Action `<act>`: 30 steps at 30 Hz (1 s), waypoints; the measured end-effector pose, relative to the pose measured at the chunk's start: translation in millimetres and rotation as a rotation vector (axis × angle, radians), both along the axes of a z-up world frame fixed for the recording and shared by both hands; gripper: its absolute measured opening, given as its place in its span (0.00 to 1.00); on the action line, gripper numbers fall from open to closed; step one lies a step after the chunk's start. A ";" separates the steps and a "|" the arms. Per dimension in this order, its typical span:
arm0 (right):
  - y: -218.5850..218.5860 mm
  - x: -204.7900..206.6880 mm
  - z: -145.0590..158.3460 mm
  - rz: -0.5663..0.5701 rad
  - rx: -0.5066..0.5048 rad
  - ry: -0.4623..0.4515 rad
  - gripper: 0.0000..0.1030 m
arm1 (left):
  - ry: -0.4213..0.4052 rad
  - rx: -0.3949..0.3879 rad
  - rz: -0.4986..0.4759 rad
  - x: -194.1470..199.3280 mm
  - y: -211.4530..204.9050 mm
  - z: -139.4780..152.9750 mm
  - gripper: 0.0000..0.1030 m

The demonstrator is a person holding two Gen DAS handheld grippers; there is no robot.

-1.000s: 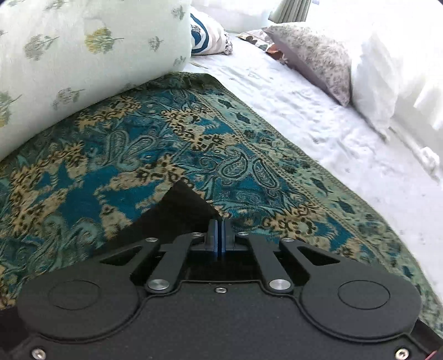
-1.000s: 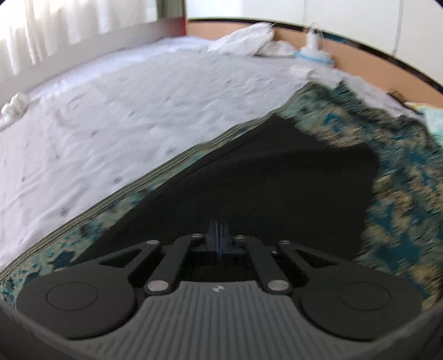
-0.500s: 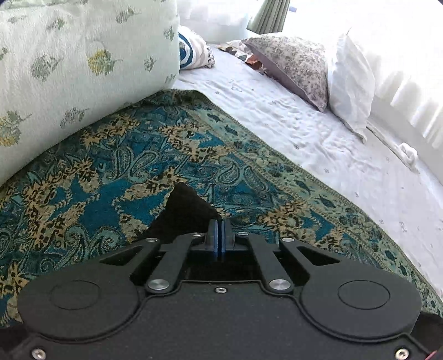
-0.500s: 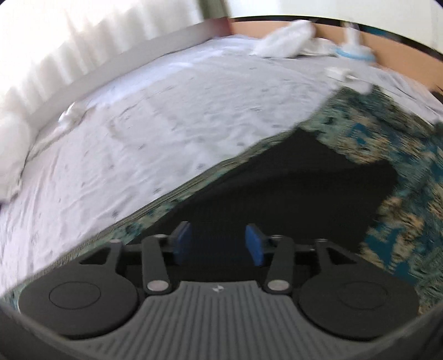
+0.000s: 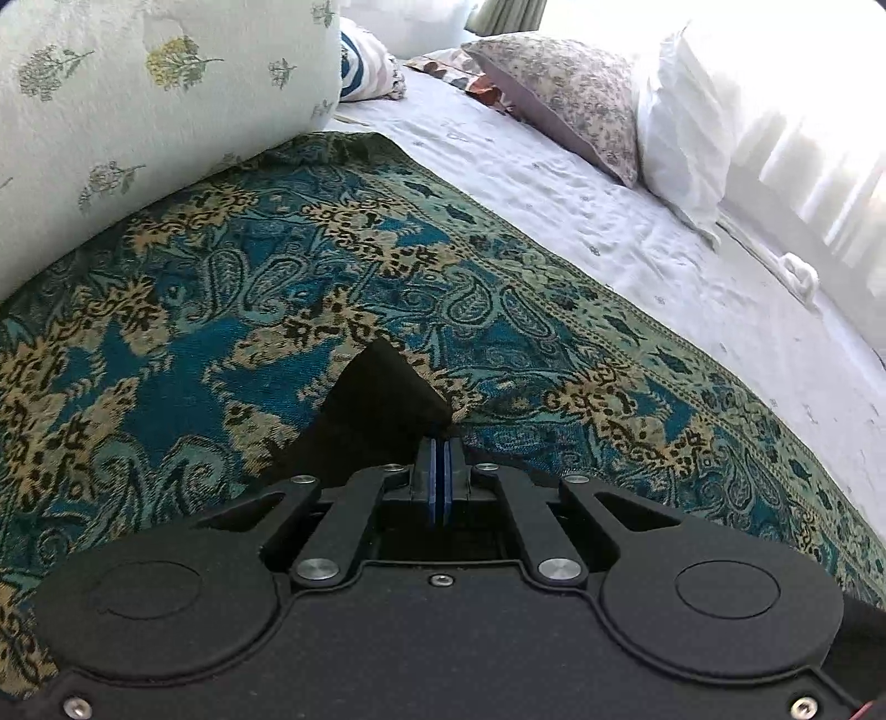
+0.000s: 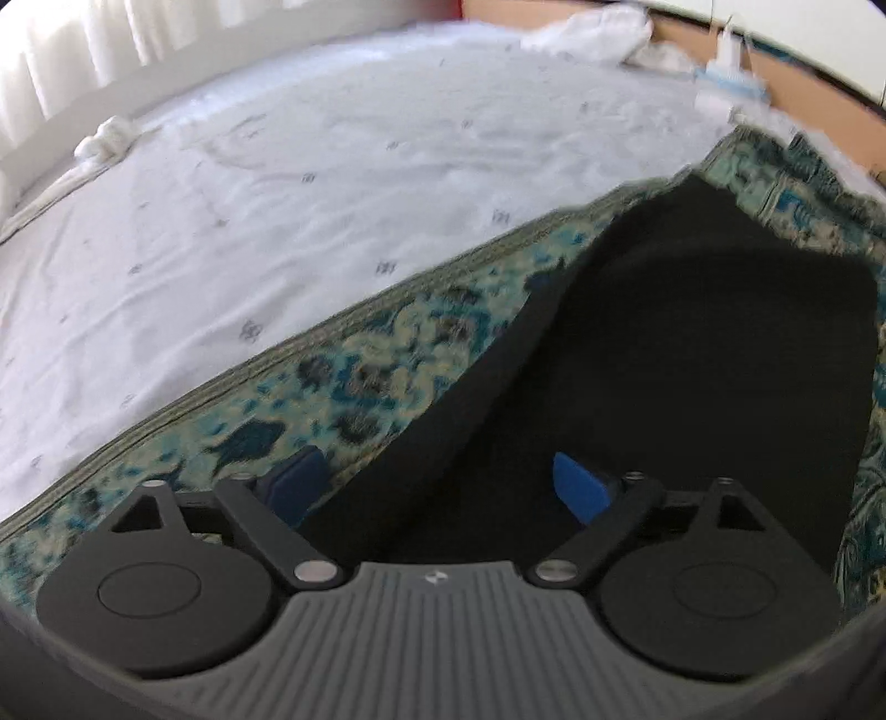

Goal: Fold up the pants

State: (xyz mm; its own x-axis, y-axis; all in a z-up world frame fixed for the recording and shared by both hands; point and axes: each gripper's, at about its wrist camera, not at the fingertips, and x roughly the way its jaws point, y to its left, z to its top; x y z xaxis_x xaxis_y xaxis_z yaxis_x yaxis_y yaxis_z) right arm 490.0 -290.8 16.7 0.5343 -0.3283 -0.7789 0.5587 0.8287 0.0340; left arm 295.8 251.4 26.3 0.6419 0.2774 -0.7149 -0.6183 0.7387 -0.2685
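Note:
The black pants (image 6: 692, 360) lie on a teal and gold paisley blanket (image 6: 360, 382). In the left wrist view my left gripper (image 5: 441, 443) is shut on a corner of the black pants (image 5: 382, 404), held just above the paisley blanket (image 5: 277, 288). In the right wrist view my right gripper (image 6: 437, 482) is wide open over the pants' near edge, with nothing between its blue pads (image 6: 578, 487). The pants' far end is folded and lies flat.
A large floral cushion (image 5: 138, 94) sits on the blanket at the left. Patterned and white pillows (image 5: 581, 94) lie on the white sheet (image 6: 277, 194) near a curtained window. A crumpled white cloth (image 6: 592, 33) and a small bottle (image 6: 728, 61) are at the bed's far end.
My right gripper has opened wide and let go of the pants, then drawn back a little. My left gripper stays shut on the pants corner and has shifted slightly.

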 end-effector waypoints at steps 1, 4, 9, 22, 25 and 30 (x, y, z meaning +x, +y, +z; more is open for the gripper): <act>-1.1 -1.3 0.8 -0.005 -0.019 -0.011 0.34 | -0.003 0.001 -0.003 0.7 0.7 -0.3 0.03; -17.6 -11.7 10.4 -0.040 0.065 -0.058 0.05 | -0.015 0.025 -0.017 -0.6 -1.1 1.3 0.03; -36.3 -49.2 39.9 -0.004 0.108 -0.155 0.05 | -0.048 0.040 -0.046 -15.1 -6.3 17.6 0.03; -93.6 -293.1 90.3 0.101 0.115 -0.269 0.06 | -0.127 0.041 -0.163 -148.7 -24.5 74.3 0.02; -92.1 -347.9 80.5 0.070 0.060 -0.271 0.06 | -0.092 0.046 -0.191 -182.3 -31.8 68.2 0.02; -81.6 -411.5 68.6 0.056 -0.012 -0.265 0.06 | -0.024 0.045 -0.188 -228.1 -38.7 48.1 0.02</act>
